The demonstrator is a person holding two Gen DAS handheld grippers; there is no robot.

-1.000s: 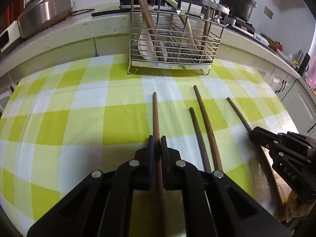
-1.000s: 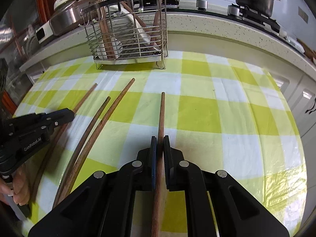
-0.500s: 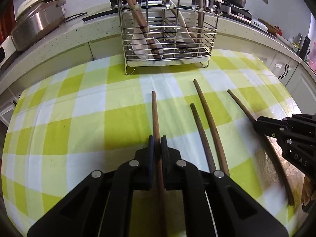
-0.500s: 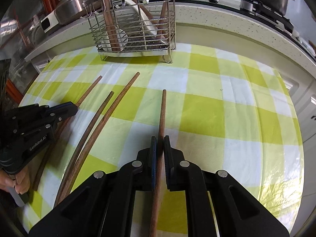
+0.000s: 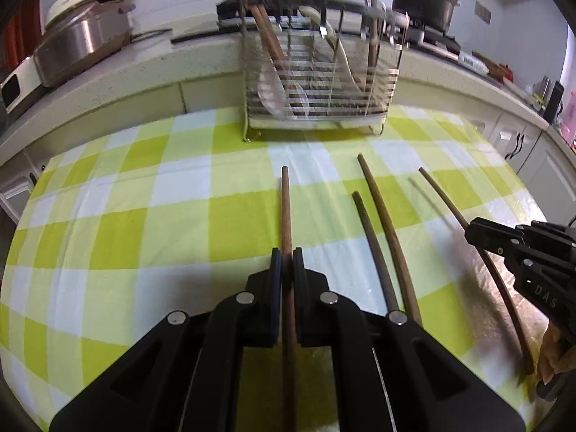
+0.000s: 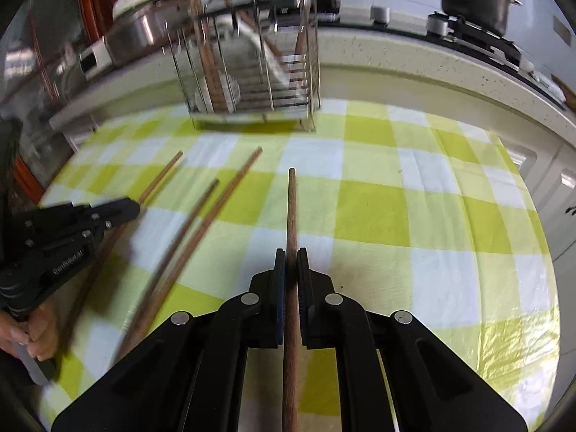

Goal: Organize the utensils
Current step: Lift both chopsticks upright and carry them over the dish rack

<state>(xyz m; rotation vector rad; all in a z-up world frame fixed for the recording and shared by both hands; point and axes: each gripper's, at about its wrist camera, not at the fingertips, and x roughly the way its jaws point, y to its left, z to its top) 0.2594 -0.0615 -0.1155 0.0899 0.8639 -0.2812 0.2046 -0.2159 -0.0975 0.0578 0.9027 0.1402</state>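
Observation:
My left gripper [image 5: 287,257] is shut on a long brown wooden chopstick [image 5: 285,208] that points toward a wire utensil rack [image 5: 320,82] at the table's far side. My right gripper [image 6: 291,257] is shut on another wooden chopstick [image 6: 291,208], also pointing forward. Two more chopsticks [image 5: 381,223] lie on the green checked tablecloth between the grippers; they also show in the right wrist view [image 6: 201,216]. The rack [image 6: 252,68] holds wooden sticks and white spoons. Each gripper shows in the other's view: the right gripper [image 5: 471,228], the left gripper [image 6: 133,208].
A rice cooker [image 5: 79,39] stands on the counter at the back left. A black pot [image 5: 421,3] sits on a stove at the back right. The counter edge [image 6: 432,72] runs behind the table. White cabinets [image 5: 532,151] are to the right.
Both grippers have lifted and moved forward with their chopsticks; the rack looks nearer and blurred with motion. The two loose chopsticks lie where they were.

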